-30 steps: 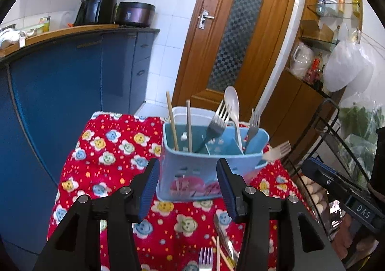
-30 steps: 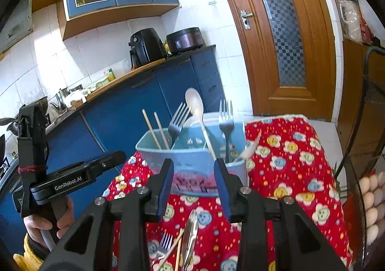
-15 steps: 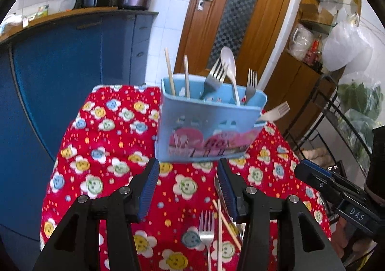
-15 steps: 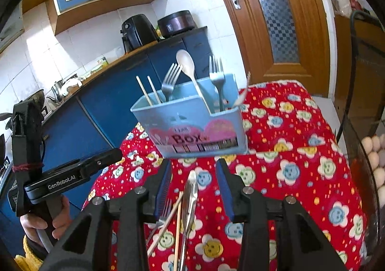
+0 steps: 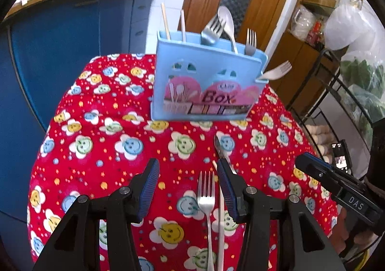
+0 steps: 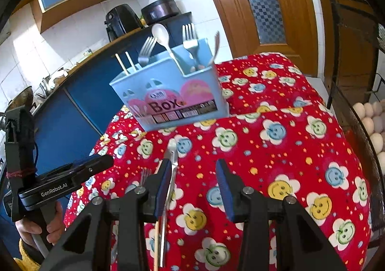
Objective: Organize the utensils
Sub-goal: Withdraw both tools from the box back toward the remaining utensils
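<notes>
**Both grippers pulled back from the utensil box**

Since a second ago we have drawn both grippers back and up, so the blue utensil box (image 5: 207, 83) now sits well ahead of our fingers instead of between them, and loose cutlery has come into view on the red flowered tablecloth (image 5: 101, 141).

That box stands upright near the far edge of the cloth, holding chopsticks, forks and a white spoon (image 5: 226, 23), all handle-down with heads up; one pale fork (image 5: 276, 71) leans out over its right corner.

Our left gripper (image 5: 187, 189) hangs wide open and empty above the cloth. Our right gripper (image 6: 193, 189) is likewise spread and holds nothing.

Between the left fingers lies a steel fork (image 5: 206, 201), long axis running away from us, tines toward the box. Just right of it a chopstick (image 5: 220, 218) lies nearly parallel, and a steel spoon (image 5: 222, 148) lies beyond it, bowl toward the box.
</notes>
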`<state>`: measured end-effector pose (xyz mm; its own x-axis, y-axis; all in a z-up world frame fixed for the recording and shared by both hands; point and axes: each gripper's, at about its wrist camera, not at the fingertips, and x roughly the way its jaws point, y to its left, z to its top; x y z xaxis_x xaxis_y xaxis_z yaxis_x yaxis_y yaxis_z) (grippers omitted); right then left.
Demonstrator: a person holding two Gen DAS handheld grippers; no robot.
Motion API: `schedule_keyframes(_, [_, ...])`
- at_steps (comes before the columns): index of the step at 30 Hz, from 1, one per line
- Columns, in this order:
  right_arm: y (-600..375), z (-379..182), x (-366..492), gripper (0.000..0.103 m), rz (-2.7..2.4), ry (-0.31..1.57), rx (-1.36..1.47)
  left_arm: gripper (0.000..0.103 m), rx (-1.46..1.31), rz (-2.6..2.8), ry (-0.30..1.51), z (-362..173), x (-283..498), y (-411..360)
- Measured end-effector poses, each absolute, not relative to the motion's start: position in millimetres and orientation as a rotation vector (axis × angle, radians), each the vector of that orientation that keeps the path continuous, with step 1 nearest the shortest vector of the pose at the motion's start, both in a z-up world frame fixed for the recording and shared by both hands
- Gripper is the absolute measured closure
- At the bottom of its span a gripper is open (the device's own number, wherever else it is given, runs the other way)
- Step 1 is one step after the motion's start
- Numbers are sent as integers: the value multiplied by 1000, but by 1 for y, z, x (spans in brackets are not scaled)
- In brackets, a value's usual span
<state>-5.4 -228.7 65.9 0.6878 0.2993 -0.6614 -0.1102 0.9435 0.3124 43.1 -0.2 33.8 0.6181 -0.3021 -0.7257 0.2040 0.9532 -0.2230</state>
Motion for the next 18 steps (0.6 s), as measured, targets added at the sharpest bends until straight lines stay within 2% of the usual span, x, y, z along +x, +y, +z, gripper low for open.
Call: schedule_keyframes(18, [-238, 45, -16, 60, 204, 821, 264, 52, -15, -328, 945, 1, 28, -33])
